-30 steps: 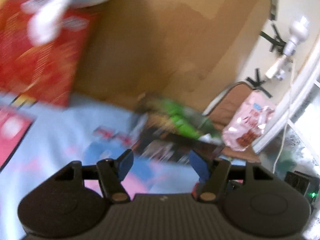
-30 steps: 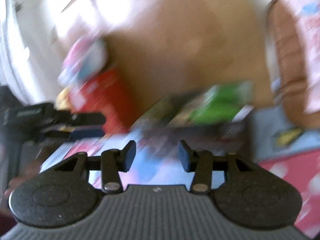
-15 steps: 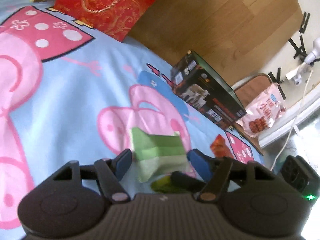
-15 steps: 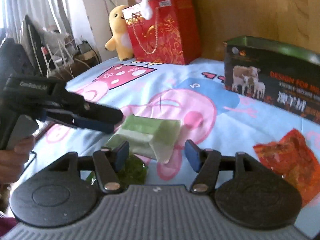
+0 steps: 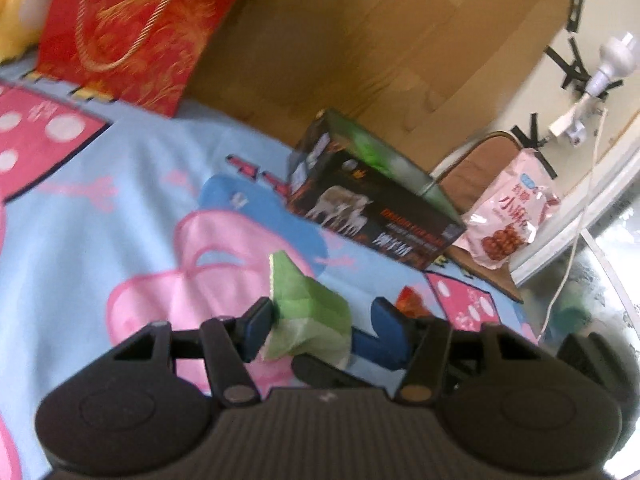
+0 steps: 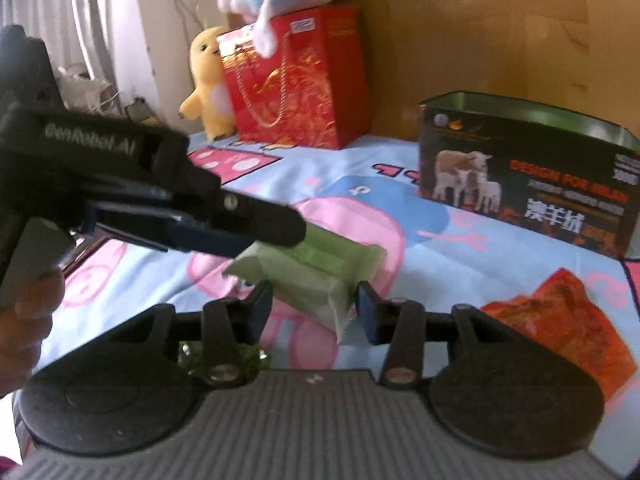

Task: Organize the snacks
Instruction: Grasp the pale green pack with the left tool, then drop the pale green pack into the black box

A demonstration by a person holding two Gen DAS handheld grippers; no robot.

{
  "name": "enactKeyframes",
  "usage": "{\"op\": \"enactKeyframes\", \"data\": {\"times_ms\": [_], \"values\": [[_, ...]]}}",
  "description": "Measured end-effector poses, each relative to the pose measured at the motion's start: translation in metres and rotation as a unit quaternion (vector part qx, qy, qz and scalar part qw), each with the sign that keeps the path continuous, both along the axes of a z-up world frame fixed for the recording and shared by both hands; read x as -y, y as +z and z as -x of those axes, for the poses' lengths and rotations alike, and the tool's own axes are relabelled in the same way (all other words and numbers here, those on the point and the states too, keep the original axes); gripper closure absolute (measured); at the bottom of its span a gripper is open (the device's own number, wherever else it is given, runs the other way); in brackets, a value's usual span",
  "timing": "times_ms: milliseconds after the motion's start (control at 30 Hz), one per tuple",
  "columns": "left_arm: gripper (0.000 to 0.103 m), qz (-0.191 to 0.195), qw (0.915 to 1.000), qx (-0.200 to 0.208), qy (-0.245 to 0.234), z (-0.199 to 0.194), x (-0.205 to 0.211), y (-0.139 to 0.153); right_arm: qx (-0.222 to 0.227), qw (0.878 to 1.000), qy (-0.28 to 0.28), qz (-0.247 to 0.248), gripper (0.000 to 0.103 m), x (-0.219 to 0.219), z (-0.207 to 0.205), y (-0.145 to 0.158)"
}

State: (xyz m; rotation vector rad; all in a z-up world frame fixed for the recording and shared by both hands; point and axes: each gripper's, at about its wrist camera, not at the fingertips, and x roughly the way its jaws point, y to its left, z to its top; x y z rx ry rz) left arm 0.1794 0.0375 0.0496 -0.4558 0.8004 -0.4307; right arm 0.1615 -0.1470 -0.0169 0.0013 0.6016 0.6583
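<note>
A pale green snack packet lies on the cartoon-print sheet between both grippers. My left gripper is open with its fingers on either side of the packet's near end. My right gripper is open around the packet's other end. The left gripper's body shows in the right wrist view, reaching to the packet. An open dark box with sheep pictures stands behind. An orange-red packet lies to the right.
A red gift bag stands against the wooden headboard, with a yellow plush beside it and a pastel plush on top. A pink snack bag sits on a chair past the bed edge. A green wrapper lies under my right gripper.
Both grippers have moved closer to the green packet, which now sits between each pair of fingers. The left view has tilted up toward the box.
</note>
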Motion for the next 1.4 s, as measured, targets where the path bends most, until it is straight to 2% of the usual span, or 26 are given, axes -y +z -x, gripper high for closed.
{"op": "enactKeyframes", "data": {"times_ms": [133, 367, 600, 767, 867, 1033, 1133, 1200, 1233, 1333, 1400], "values": [[0.049, -0.011, 0.9997, 0.015, -0.017, -0.007, 0.016, 0.006, 0.000, 1.000, -0.023, -0.003, 0.060, 0.009, -0.001, 0.000], [0.049, -0.016, 0.9994, -0.005, -0.029, -0.024, 0.032, -0.005, 0.024, 0.997, -0.068, 0.008, 0.064, 0.025, 0.003, 0.002], [0.049, -0.048, 0.9988, -0.009, -0.006, -0.026, 0.026, -0.010, 0.002, 0.995, -0.095, -0.012, 0.063, 0.035, -0.007, 0.000], [0.049, -0.056, 0.9983, -0.007, 0.013, -0.028, 0.011, -0.010, 0.001, 0.996, -0.086, -0.008, 0.046, 0.033, -0.004, 0.000], [0.047, -0.046, 0.9988, -0.011, 0.013, -0.031, 0.003, -0.010, -0.001, 0.997, -0.075, 0.001, 0.042, 0.029, -0.003, 0.000], [0.040, -0.032, 0.9991, -0.023, -0.016, -0.037, 0.011, -0.019, -0.015, 0.997, -0.073, 0.016, 0.041, 0.023, -0.009, -0.002], [0.046, -0.024, 0.9982, -0.027, -0.049, -0.041, 0.028, -0.031, -0.003, 0.997, -0.061, 0.049, 0.039, 0.011, -0.009, -0.002], [0.048, -0.055, 0.9968, -0.010, -0.058, -0.037, 0.042, -0.030, 0.008, 0.996, -0.056, 0.072, 0.042, 0.003, -0.009, -0.002], [0.050, -0.066, 0.9960, -0.009, -0.059, -0.036, 0.046, -0.028, 0.013, 0.995, -0.062, 0.080, 0.048, 0.001, -0.010, -0.002], [0.057, -0.045, 0.9975, -0.018, -0.051, -0.038, 0.039, -0.023, 0.015, 0.995, -0.072, 0.065, 0.052, 0.009, -0.011, -0.002], [0.057, -0.028, 0.9984, -0.003, -0.048, -0.038, 0.035, -0.010, 0.038, 0.995, -0.080, 0.042, 0.054, 0.015, -0.005, 0.004]]}}
